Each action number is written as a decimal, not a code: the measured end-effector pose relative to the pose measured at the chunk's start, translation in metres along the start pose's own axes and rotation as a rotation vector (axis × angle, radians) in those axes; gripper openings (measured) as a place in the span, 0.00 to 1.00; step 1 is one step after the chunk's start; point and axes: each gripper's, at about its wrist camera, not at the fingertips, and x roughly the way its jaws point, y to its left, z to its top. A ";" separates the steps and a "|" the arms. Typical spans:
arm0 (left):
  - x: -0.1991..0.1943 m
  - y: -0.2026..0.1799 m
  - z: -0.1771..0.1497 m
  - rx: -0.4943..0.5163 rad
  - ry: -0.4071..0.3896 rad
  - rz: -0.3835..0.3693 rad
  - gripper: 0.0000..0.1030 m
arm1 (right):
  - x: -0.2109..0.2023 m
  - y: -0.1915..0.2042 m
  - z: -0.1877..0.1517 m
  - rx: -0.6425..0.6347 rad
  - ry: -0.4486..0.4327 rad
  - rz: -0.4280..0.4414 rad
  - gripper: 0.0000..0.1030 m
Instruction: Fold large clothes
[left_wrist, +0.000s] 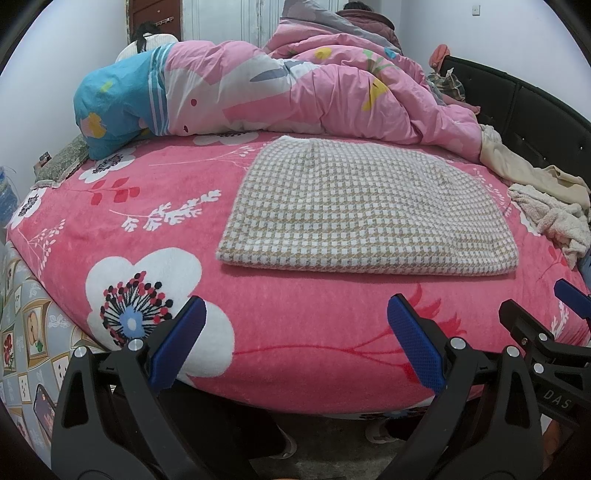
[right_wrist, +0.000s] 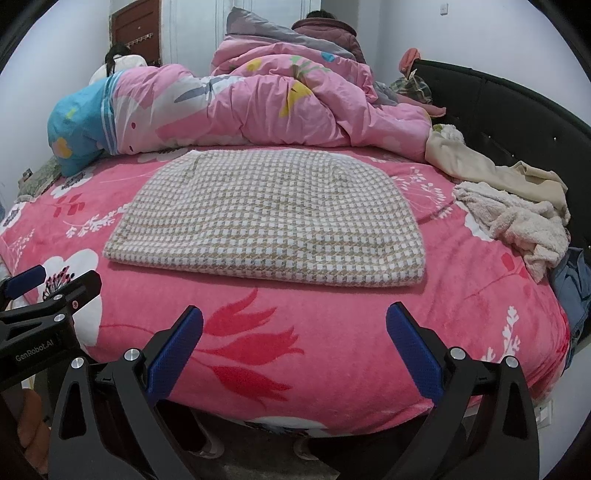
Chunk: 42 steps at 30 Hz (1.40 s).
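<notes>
A folded beige-and-white checked garment (left_wrist: 365, 214) lies flat on the pink flowered bed cover (left_wrist: 184, 229); it also shows in the right wrist view (right_wrist: 269, 221). My left gripper (left_wrist: 295, 314) is open and empty, held back at the bed's near edge, short of the garment. My right gripper (right_wrist: 295, 317) is open and empty too, at the near edge, to the right of the left one. Each gripper shows at the side of the other's view: the right one (left_wrist: 535, 314) and the left one (right_wrist: 55, 284).
A rumpled pink and blue duvet (left_wrist: 258, 92) lies across the back of the bed. A heap of cream clothes (right_wrist: 517, 206) sits at the right by the black headboard (right_wrist: 517, 103). A blue garment (right_wrist: 572, 288) lies at the right edge. People sit behind the duvet.
</notes>
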 end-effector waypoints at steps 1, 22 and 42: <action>0.000 0.000 0.000 0.000 0.000 0.001 0.92 | 0.000 0.000 0.000 -0.001 0.000 -0.001 0.94; -0.002 0.004 0.004 -0.003 -0.008 0.004 0.92 | -0.001 0.003 -0.001 -0.002 0.000 -0.003 0.94; -0.006 0.005 0.006 -0.010 -0.019 0.015 0.92 | -0.004 0.006 0.002 -0.011 -0.006 -0.008 0.94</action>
